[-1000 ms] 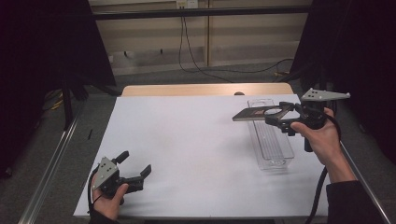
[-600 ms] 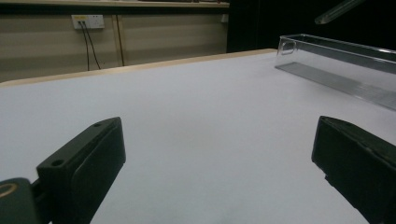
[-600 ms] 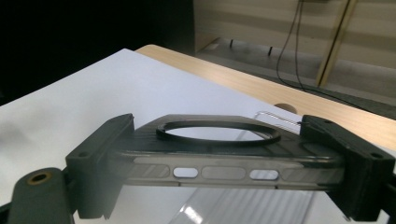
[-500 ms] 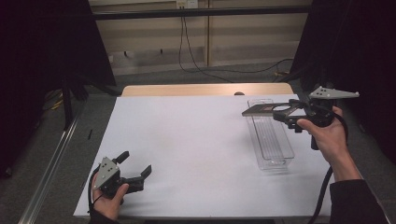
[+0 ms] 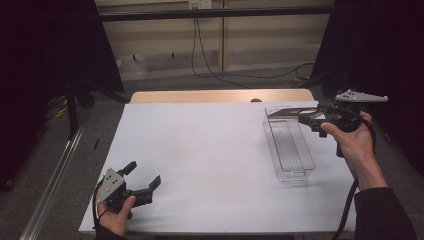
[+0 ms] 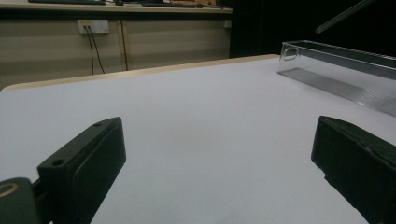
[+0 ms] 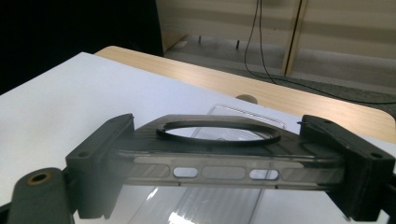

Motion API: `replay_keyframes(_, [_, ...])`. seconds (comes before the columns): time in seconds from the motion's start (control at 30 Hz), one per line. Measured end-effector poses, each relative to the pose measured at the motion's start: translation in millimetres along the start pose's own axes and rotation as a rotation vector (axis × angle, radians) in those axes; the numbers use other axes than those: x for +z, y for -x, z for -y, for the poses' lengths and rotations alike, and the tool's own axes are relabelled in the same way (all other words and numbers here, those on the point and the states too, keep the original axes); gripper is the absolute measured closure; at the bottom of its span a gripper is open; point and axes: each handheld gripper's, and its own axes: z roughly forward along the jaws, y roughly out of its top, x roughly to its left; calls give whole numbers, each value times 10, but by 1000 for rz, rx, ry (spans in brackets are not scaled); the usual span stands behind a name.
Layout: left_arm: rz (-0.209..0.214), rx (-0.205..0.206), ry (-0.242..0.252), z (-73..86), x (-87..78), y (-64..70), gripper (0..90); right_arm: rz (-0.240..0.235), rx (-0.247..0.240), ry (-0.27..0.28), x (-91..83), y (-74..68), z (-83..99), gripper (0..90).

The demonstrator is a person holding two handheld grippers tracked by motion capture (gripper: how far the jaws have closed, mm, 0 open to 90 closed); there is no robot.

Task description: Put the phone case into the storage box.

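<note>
Gripping phone case (image 7: 219, 158), right claw (image 5: 306, 118) raised.

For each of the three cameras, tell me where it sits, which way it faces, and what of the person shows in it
High view: above the person's side, looking forward and down on the white table; both hands show, left gripper open, right gripper holding a phone case.
Left gripper view: low over the table, looking between its open jaws toward the clear tray.
Right gripper view: above the tray, looking along jaws clamped on the phone case.
Shared: the clear tray shows in all three.
</note>
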Motion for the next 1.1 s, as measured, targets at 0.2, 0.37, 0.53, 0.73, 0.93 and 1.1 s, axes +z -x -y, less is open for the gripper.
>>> replay_keyframes(0.2, [8, 3, -9, 4, 8, 1, 30, 24, 7, -27, 58, 49, 18, 120])
replay_keyframes(0.37, [10, -5, -13, 9, 14, 5, 30, 52, 5, -53, 127, 85, 36, 120])
replay_keyframes(0.53, [10, 4, -12, 7, 12, -3, 30, 71, 11, -77, 199, 106, 36, 120])
replay_keyframes(0.73, [16, -2, -8, 6, 14, 2, 30, 94, 4, -105, 295, 85, 14, 120])
replay_keyframes(0.93, [16, -4, 1, 3, 7, 6, 30, 122, -10, -130, 351, 68, -4, 120])
replay_keyframes(1.1, [11, -7, 3, 2, 3, 5, 28, 139, -1, -139, 404, 57, 5, 120])
